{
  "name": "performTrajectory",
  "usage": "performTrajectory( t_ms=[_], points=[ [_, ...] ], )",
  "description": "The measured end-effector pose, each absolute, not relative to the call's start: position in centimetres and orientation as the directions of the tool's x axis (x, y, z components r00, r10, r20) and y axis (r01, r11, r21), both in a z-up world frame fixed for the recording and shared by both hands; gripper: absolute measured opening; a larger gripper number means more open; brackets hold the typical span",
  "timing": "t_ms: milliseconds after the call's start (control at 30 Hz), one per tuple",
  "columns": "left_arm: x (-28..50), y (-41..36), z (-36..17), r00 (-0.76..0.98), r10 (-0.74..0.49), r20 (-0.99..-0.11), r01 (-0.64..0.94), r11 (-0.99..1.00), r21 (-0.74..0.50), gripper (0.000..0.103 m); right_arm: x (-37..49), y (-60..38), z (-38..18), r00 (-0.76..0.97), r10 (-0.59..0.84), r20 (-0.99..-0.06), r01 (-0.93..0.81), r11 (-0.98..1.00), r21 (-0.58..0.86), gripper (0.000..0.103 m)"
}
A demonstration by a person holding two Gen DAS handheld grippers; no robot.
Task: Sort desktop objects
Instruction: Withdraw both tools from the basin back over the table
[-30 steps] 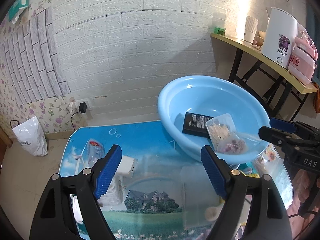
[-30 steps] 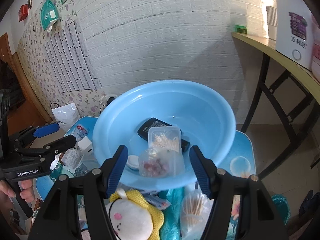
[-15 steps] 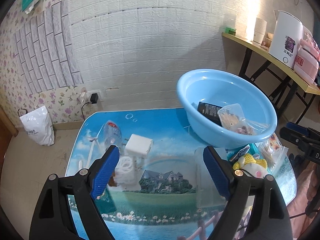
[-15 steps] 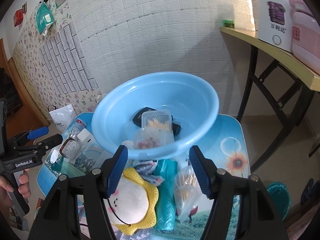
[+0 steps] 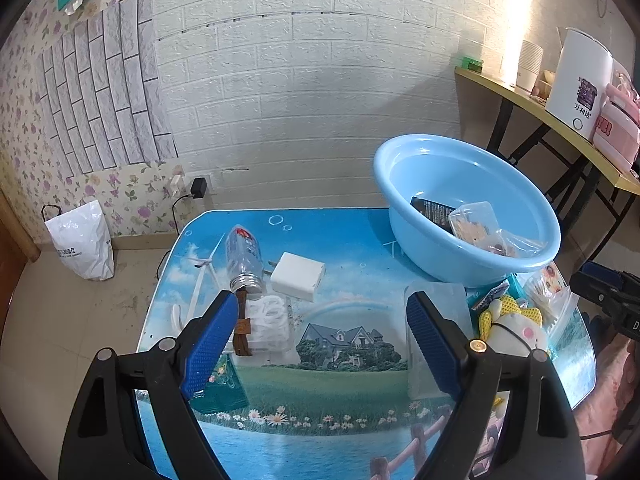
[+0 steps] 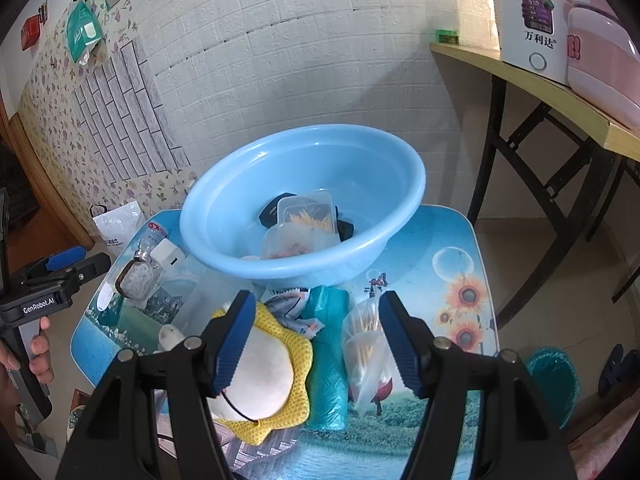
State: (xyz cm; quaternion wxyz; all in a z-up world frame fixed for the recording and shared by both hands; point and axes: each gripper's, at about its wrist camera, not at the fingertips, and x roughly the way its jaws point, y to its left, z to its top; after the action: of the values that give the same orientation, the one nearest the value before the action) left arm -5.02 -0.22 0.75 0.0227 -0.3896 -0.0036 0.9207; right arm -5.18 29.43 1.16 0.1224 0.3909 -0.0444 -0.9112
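A light blue basin (image 5: 440, 256) (image 6: 300, 272) stands at the far right of the picture-printed table (image 5: 340, 360). In it lie a black box (image 5: 432, 210), a clear box of toothpicks (image 6: 308, 212) and a small clear bag. My left gripper (image 5: 320, 320) hangs open over the table's middle with nothing between its fingers. To its left lie a bottle (image 5: 244, 256), a white charger (image 5: 298, 276) and a bagged white cable (image 5: 268, 320). My right gripper (image 6: 316, 312) is open above a yellow plush toy (image 6: 264, 372), a teal packet (image 6: 328, 356) and a bag of cotton swabs (image 6: 364, 352).
A clear plastic box (image 5: 432, 344) lies by the left gripper's right finger, a green packet (image 5: 224, 384) under its left one. A hand (image 6: 40, 360) holds the left gripper at the right wrist view's left edge. A wooden shelf (image 6: 560, 100) with appliances stands to the right.
Both grippers have drawn back from the basin, which now looks smaller and farther. More of the table and its loose objects has come into view. Both stay open.
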Motion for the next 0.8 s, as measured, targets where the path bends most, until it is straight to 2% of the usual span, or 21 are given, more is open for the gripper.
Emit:
performTrajectory(
  t_ms=[800],
  points=[
    [-3.5,-3.9,-1.1,-0.661,-0.011,-0.751,0.047,-0.999,-0.026,0.086,-3.8,29.3,-0.3,-0.642,-0.220,-0.734,0.132,-0.975,0.176,0.064]
  ],
)
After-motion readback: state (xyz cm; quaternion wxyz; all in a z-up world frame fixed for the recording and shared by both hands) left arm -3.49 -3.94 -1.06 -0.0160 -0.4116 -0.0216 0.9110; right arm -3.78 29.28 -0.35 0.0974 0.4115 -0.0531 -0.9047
